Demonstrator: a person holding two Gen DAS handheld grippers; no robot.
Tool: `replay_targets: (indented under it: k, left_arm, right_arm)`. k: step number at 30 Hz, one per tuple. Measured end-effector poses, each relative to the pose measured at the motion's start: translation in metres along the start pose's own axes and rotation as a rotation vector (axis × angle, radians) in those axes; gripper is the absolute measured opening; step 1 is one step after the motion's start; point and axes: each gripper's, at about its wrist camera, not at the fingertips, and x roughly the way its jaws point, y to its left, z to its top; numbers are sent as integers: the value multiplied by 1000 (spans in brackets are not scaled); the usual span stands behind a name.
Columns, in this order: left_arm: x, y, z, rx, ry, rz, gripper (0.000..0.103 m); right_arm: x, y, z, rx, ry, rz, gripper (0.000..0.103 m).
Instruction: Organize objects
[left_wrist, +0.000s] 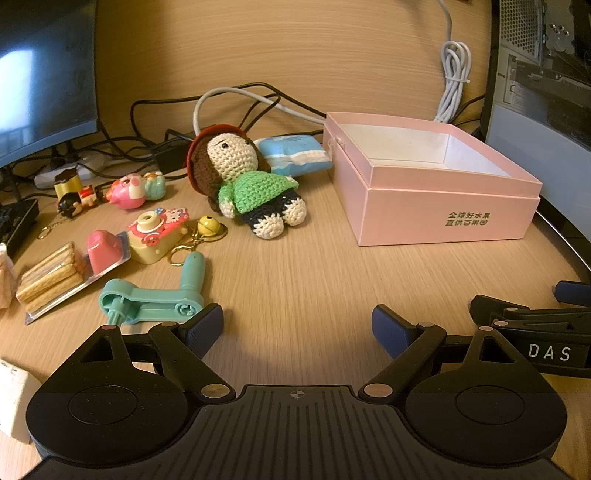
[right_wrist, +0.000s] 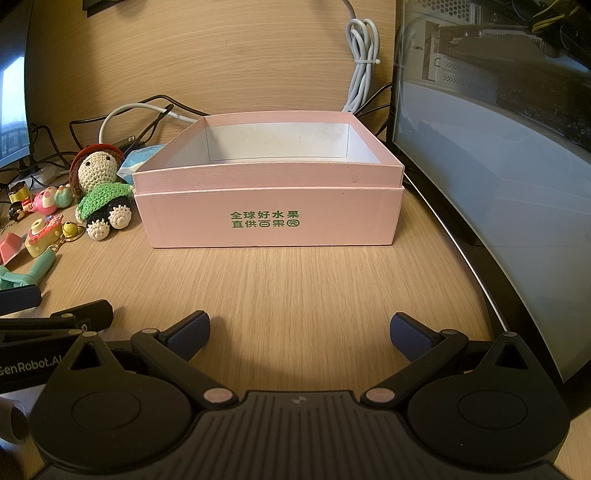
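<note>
An open pink box (left_wrist: 439, 218) (right_wrist: 269, 218) stands on the wooden desk, empty inside. Left of it lies a crochet doll (left_wrist: 247, 177) (right_wrist: 103, 188) with a green top, and a blue tissue pack (left_wrist: 295, 153) behind it. Small items lie further left: a teal plastic crank (left_wrist: 155, 301), a toy camera keychain (left_wrist: 159, 236), a yellow bell (left_wrist: 207, 227), a pink pig toy (left_wrist: 131, 192), a biscuit pack (left_wrist: 55, 277). My left gripper (left_wrist: 297, 328) is open and empty, just right of the crank. My right gripper (right_wrist: 299, 334) is open and empty, in front of the box.
A monitor (left_wrist: 44, 74) stands at the back left, a PC case (right_wrist: 498, 147) at the right beside the box. Cables (left_wrist: 221, 107) and a power strip run along the back wall. A white object (left_wrist: 14, 398) lies at the near left.
</note>
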Motion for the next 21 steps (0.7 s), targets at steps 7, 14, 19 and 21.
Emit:
replay_targets:
  k: [7, 14, 19, 21]
  left_arm:
    - [-2, 4, 2, 1, 0, 0, 92]
    - [-3, 2, 0, 0, 0, -2, 92]
    - [-3, 2, 0, 0, -1, 0, 92]
    - [-3, 2, 0, 0, -1, -1, 92]
  right_arm:
    - [0, 0, 0, 0, 0, 0, 103]
    - [0, 1, 0, 0, 0, 0, 103]
    - [-1, 1, 1, 0, 0, 0, 103]
    - [-1, 1, 1, 0, 0, 0, 103]
